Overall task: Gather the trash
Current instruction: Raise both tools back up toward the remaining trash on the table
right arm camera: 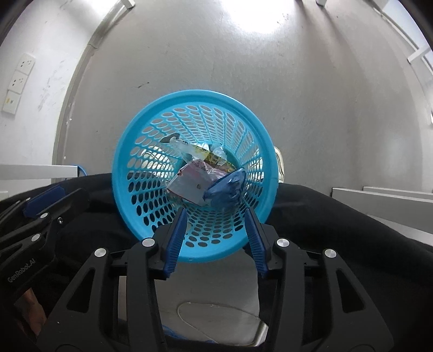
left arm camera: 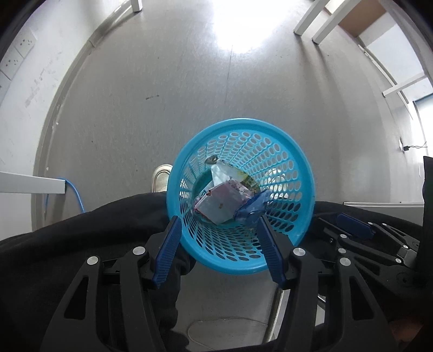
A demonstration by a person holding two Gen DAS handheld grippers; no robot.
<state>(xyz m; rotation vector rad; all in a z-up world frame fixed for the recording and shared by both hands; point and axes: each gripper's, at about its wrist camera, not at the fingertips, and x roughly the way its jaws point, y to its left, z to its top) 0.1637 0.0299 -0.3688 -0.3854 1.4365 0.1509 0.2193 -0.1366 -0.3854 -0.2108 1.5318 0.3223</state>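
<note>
A round blue mesh basket (left arm camera: 238,121) stands on the grey floor, straight below both grippers. Inside it lie a pink-and-silver wrapper (left arm camera: 219,205), a crumpled blue wrapper (left arm camera: 253,209), a yellow printed wrapper (left arm camera: 247,182) and a strip of silver foil (left arm camera: 220,170). My left gripper (left arm camera: 217,220) hangs open above the basket's near side with nothing between its blue pads. In the right wrist view the basket (right arm camera: 194,94) holds the same pink wrapper (right arm camera: 189,186) and blue wrapper (right arm camera: 227,189). My right gripper (right arm camera: 216,210) is open and empty too.
A person's black clothing (left arm camera: 81,232) and a pale shoe (left arm camera: 162,177) flank the basket. White furniture legs (left arm camera: 311,19) stand at the far right, wall sockets (left arm camera: 16,54) and a blue cable (left arm camera: 77,195) at the left. A white desk edge (right arm camera: 379,197) lies at the right.
</note>
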